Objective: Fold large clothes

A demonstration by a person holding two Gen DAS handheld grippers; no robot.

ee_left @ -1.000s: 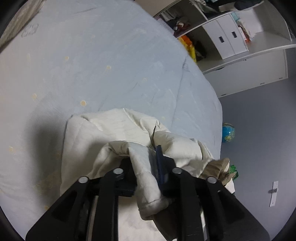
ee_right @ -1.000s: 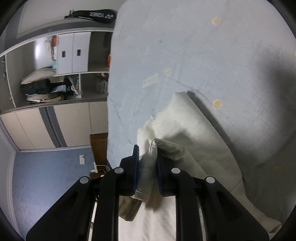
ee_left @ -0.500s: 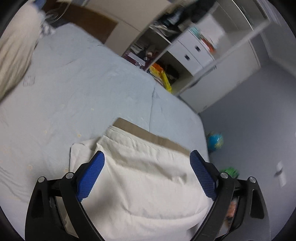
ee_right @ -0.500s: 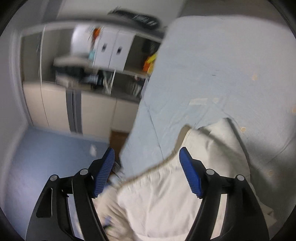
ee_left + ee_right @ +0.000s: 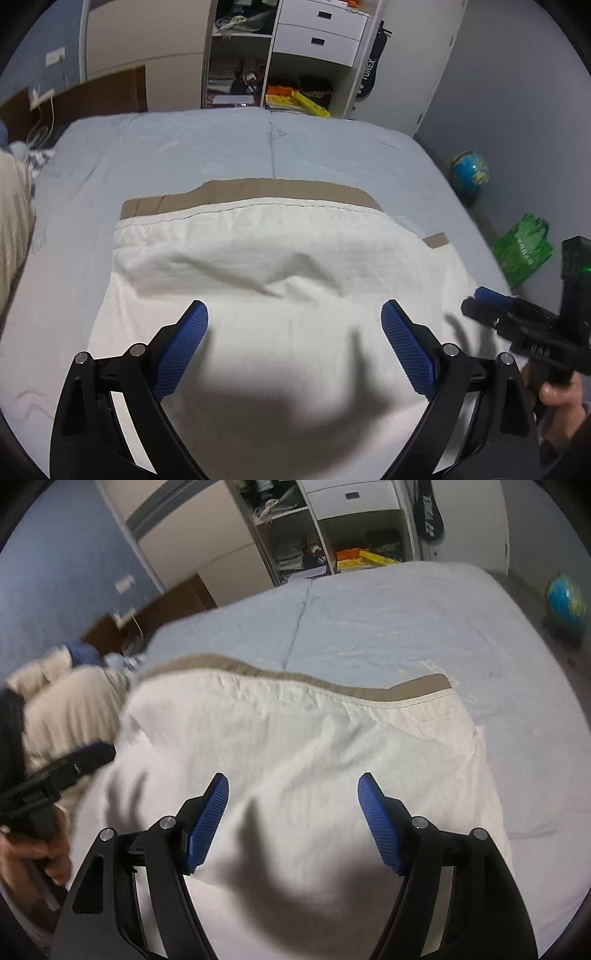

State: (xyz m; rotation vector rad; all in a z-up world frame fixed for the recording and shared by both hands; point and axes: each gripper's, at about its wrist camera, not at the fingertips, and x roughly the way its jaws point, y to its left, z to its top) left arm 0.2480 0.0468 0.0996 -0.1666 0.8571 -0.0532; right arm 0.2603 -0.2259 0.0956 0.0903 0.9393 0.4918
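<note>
Your left gripper (image 5: 294,320) hangs over the cream garment (image 5: 280,280) with its jaws opening wide — nothing between them. Your right gripper (image 5: 293,790) also stands spread and empty above the cloth. The garment lies folded on the pale blue bed (image 5: 229,147), its tan band (image 5: 258,186) along the far edge — clear of both sets of blue pads (image 5: 207,819).

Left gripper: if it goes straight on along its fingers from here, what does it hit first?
Most likely the cream garment spread on the bed. The left gripper points down at its middle, jaws opening with nothing between them and nothing else in the line. How big the gap to the cloth is, is unclear.
</note>
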